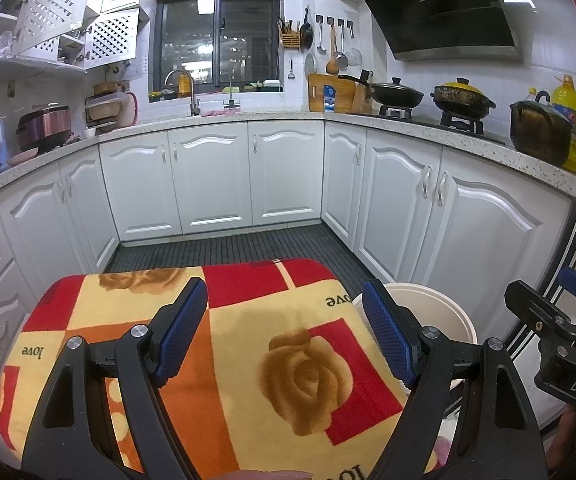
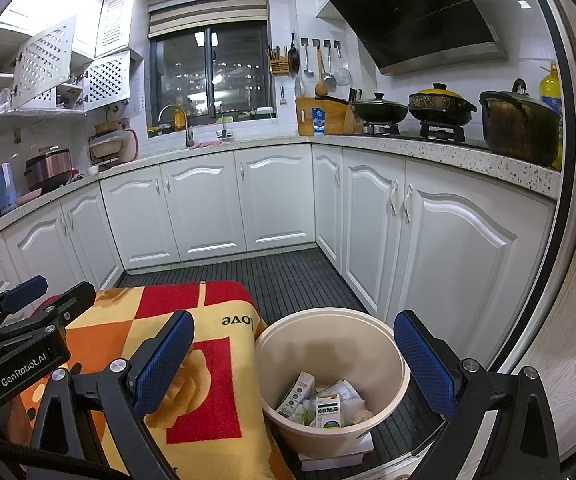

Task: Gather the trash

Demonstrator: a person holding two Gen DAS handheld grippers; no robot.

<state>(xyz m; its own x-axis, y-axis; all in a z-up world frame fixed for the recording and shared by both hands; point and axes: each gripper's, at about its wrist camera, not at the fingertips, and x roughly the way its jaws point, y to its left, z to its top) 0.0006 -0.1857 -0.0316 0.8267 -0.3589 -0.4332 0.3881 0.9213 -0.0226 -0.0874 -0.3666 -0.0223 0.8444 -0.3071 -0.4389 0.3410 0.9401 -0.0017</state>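
Observation:
A cream trash bucket stands on the floor right of a low table covered by a red, orange and yellow rose cloth. Inside it lie several small cartons and paper scraps. My right gripper is open and empty, held above the bucket and the cloth's right edge. My left gripper is open and empty above the cloth. The bucket's rim shows in the left wrist view behind the right finger. The right gripper's body shows there too, and the left one's body in the right wrist view.
White kitchen cabinets line three sides around a dark slatted floor. The counter holds pots on a stove, a big dark pot, an oil bottle, a sink tap and a rice cooker.

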